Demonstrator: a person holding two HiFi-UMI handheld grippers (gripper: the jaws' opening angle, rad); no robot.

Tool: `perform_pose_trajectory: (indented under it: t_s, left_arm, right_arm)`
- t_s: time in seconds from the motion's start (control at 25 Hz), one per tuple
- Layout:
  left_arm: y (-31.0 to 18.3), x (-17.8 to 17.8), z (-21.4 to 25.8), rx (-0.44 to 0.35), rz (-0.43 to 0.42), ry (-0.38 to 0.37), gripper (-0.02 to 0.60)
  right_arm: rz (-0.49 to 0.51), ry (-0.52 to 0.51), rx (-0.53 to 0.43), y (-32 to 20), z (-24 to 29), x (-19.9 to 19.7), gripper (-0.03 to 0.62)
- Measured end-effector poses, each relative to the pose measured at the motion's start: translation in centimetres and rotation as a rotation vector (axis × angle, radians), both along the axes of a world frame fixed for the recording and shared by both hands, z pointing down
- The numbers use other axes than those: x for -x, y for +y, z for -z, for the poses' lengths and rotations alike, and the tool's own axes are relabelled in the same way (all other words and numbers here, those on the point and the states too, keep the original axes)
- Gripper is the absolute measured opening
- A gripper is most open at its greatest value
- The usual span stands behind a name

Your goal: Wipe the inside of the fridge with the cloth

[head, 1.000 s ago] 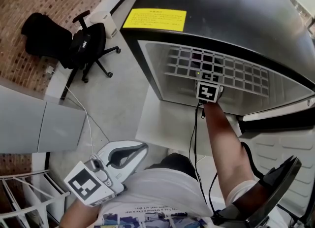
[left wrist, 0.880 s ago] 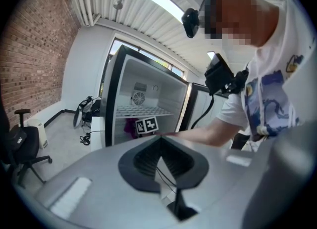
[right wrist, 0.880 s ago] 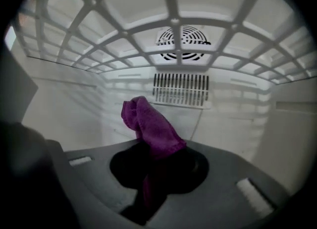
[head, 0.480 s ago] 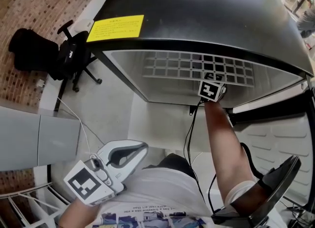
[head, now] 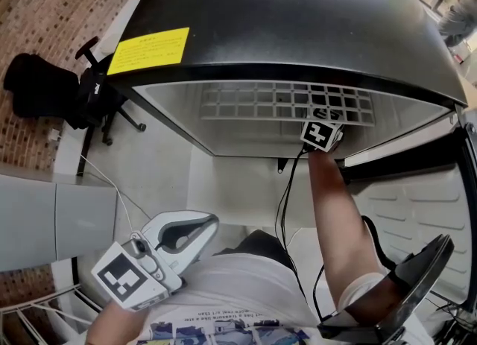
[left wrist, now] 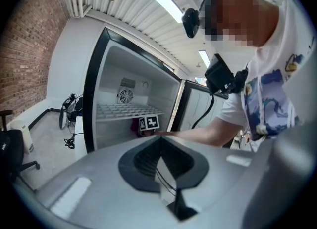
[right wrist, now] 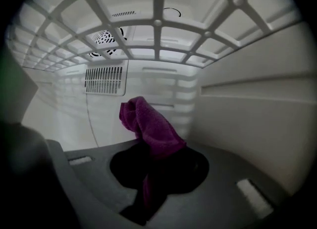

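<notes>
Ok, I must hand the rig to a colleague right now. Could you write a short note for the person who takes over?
Left gripper: jaws shut, empty, held low by the body, outside the fridge.
Right gripper: inside the fridge under the wire shelf, jaws shut on the purple cloth.
The door stands open.
Done: cloth is inside. How much is wiped cannot be told.
Left: probably wipe the back wall and side wall, then pull out.

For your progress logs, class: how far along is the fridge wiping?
Done: black fridge open, right gripper inside under the white wire shelf. In hand: purple terry cloth clamped in its jaws. Left: the wiping; contact with any wall doesn't show. Left gripper outside, shut.
</notes>
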State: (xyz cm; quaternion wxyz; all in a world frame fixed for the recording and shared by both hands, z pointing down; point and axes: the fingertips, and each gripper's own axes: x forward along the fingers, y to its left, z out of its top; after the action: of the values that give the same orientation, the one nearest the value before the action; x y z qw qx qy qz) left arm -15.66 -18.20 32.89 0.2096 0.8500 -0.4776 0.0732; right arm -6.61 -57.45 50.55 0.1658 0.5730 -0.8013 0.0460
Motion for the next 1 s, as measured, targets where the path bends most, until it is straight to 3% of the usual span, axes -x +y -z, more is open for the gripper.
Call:
perform_pose_trajectory:
  t_s: [0.08, 0.2, 0.52, 0.72, 1.0]
  left_arm:
    - [0.1, 0.1, -0.2, -0.001, -0.013, -0.016, 0.006]
    - [0.1, 0.0, -0.2, -0.011, -0.025, -0.026, 0.006]
    - [0.3, 0.1, 0.1, 0.000, -0.020, -0.021, 0.006]
    - [0.6, -0.4, 0.2, 0.006, -0.022, 0.012, 0.006]
    - [2.5, -0.3, -0.1, -0.014, -0.064, -0.017, 0.006]
  right_arm:
    - [0.032, -0.081, -0.028, 0.2, 1.7, 1.2, 0.054]
    - [0.008, -0.119, -0.025, 0.2, 2.1, 0.8, 0.054]
    - [-0.176, -0.073, 0.044, 1.4, 0.8, -3.3, 0.054]
    - [-0.200, -0.052, 0.019, 2.4, 1.7, -4.1, 0.054]
    - [-0.232, -0.084, 0.022, 4.7, 2.4, -5.1, 0.054]
